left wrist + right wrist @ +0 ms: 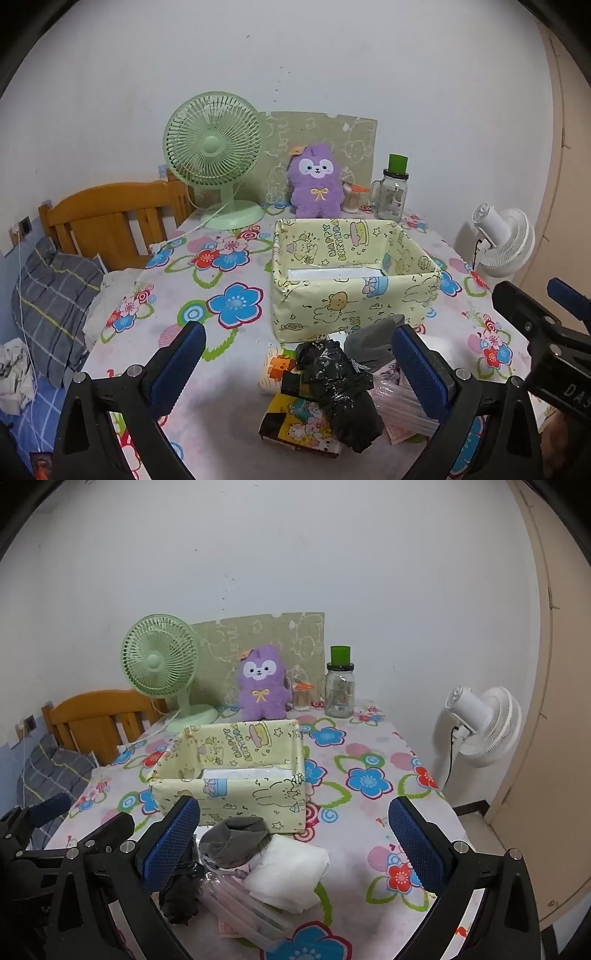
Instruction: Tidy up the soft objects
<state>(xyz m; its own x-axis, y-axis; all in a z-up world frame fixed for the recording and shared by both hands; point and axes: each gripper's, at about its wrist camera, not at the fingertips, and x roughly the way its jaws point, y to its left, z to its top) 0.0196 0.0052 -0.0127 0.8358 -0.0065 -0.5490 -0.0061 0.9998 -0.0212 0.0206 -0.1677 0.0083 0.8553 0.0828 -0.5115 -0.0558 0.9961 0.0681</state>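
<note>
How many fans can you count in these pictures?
2. A green fan stands at the table's back left, beside the plush. A white fan stands off the table, to its right. Others may be out of view.

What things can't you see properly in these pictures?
- Yellow box floor: its near wall hides most of it in both views.
- Pile under the black bag: covered in the left view.
- Glass jar contents: too small in either view.

My two views are evenly lit by soft, dim indoor light with a slight haze. Straight lines bow toward the rim, and black vignette fills corners at ten and two o'clock. The black bag (334, 384) shows small glints.
</note>
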